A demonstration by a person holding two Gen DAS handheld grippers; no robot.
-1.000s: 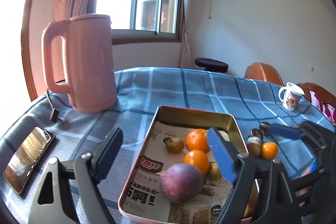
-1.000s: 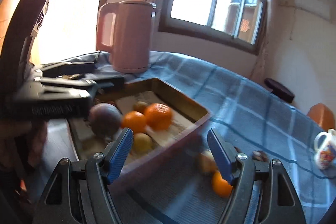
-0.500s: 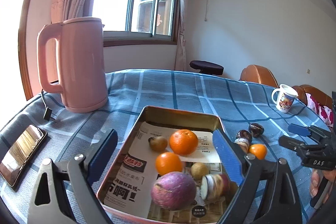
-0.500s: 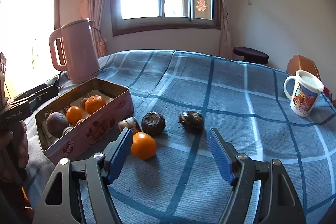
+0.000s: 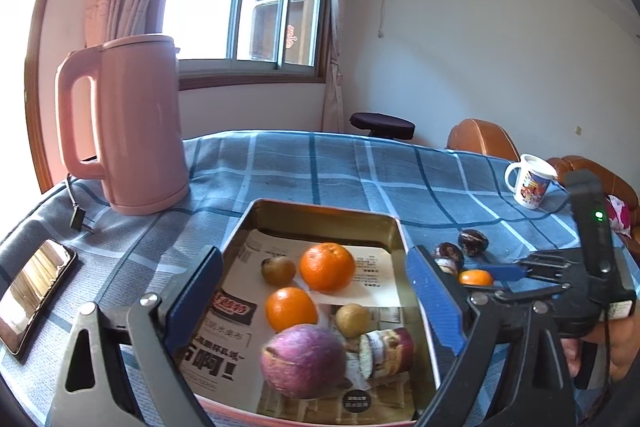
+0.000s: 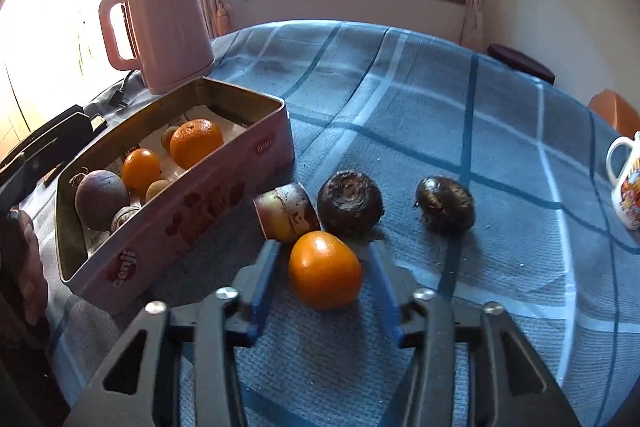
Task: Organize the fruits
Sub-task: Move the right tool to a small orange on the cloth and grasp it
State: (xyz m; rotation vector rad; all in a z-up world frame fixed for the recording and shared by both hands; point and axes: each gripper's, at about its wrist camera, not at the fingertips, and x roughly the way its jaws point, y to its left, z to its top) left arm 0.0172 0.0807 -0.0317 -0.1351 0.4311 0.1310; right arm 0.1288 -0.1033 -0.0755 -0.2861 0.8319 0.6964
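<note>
A metal tin [image 5: 394, 227] [image 6: 224, 195] lined with paper holds two oranges [image 5: 327, 266], a purple fruit [image 5: 303, 361], small brown fruits and a cut piece. My left gripper [image 5: 316, 295] hovers open and empty over the tin. On the cloth beside the tin lie a small orange [image 6: 324, 269] [image 5: 475, 277], a cut piece [image 6: 286, 213] and two dark brown fruits [image 6: 349, 203] [image 6: 445, 202]. My right gripper [image 6: 326, 255] is open with its fingers on either side of the small orange, not gripping it.
A pink kettle [image 5: 124, 123] [image 6: 160, 23] stands behind the tin, its plug [image 5: 80, 219] on the cloth. A phone [image 5: 32, 291] lies at the left. A white mug [image 5: 530, 185] [image 6: 626, 183] stands at the right. Chairs sit beyond the table.
My right gripper moved down and forward to straddle the small orange, its fingers narrower. My left gripper shifted slightly over the tin and stays open.
</note>
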